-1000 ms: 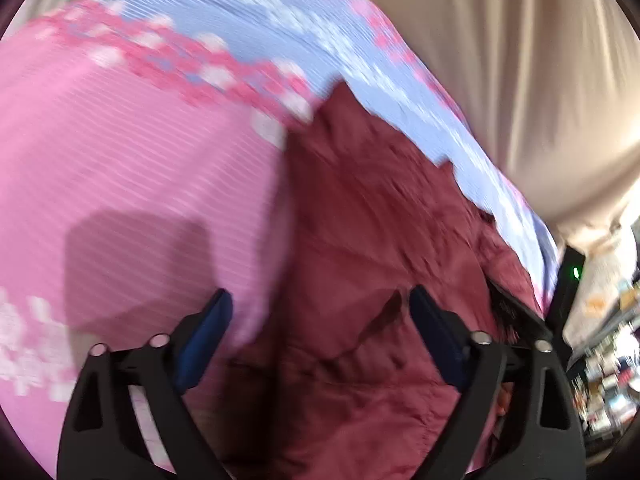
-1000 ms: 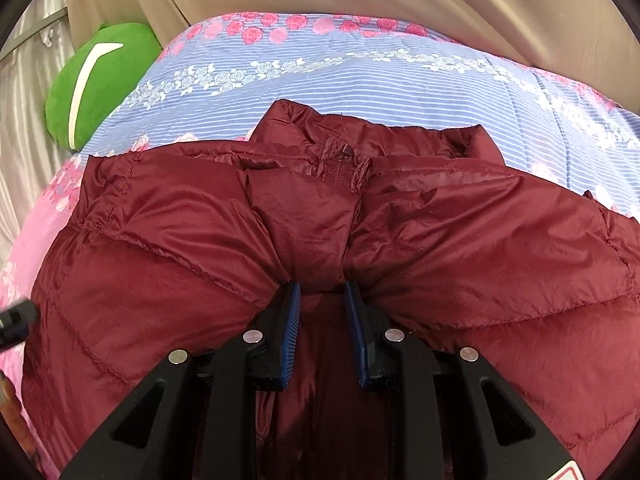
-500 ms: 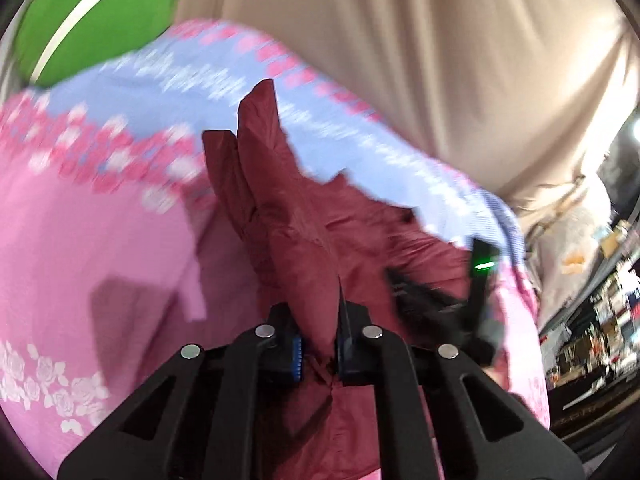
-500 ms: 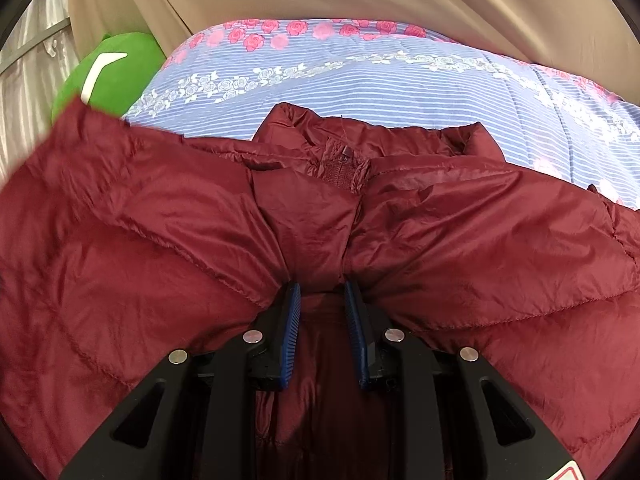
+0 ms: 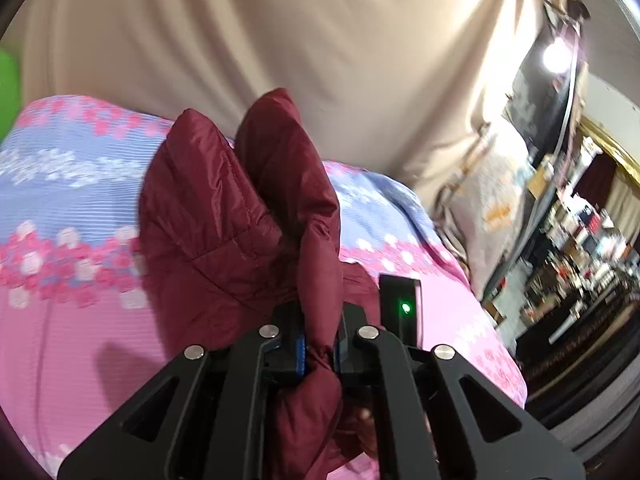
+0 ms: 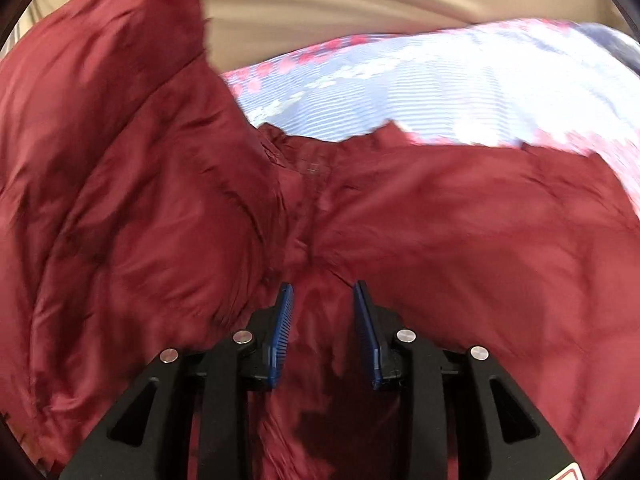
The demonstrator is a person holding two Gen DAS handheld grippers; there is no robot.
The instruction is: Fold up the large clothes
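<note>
A dark red puffer jacket [image 6: 460, 220] lies on a bed with a pink and blue flowered sheet [image 5: 60, 280]. My left gripper [image 5: 319, 350] is shut on a fold of the jacket [image 5: 240, 208] and holds it lifted above the bed. In the right wrist view that side of the jacket [image 6: 100, 160] stands raised at the left. My right gripper [image 6: 323, 320] has its blue pads [image 6: 280, 332] slightly apart around a pinch of jacket fabric near the zip line. The image is blurred.
A beige curtain [image 5: 280, 40] hangs behind the bed. A green cushion [image 5: 8, 84] shows at the far left edge. To the right of the bed [image 5: 500, 360] is a cluttered room with shelves [image 5: 580, 240]. The right gripper's body with a green light [image 5: 405, 307] sits close by.
My left gripper closed on the jacket's edge and lifted it up and over toward the right. The right wrist view has tilted and blurred; its jaws stand a little wider.
</note>
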